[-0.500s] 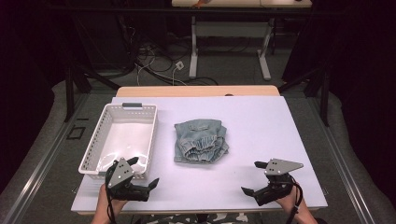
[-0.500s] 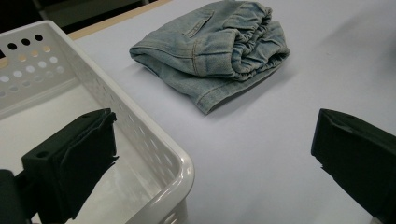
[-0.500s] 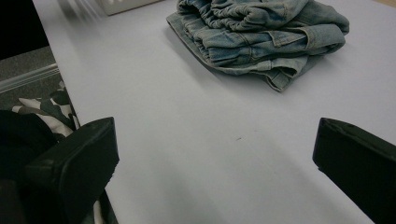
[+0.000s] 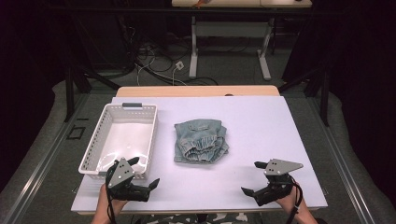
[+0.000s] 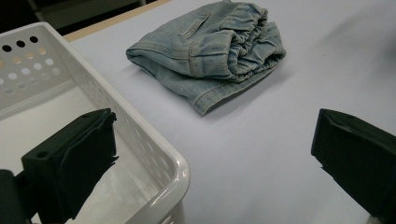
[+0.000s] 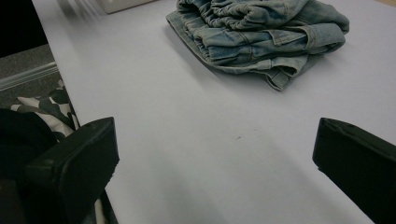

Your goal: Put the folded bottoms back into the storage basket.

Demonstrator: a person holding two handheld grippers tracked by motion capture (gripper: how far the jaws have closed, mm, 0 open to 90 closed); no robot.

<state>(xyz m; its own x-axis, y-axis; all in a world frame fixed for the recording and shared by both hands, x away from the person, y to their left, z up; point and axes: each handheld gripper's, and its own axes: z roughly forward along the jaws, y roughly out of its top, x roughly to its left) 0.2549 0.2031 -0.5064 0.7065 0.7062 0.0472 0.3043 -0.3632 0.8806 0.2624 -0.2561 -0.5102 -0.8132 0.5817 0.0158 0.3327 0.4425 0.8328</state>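
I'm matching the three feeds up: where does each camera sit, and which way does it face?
High view: above the person's side, looking forward and down at the table; forearms and left gripper, right gripper show.
Left gripper view: rides the left gripper, facing basket and folded jeans; open jaws show.
Right gripper view: rides the right gripper, facing the jeans; open jaws show.
All share the jeans.
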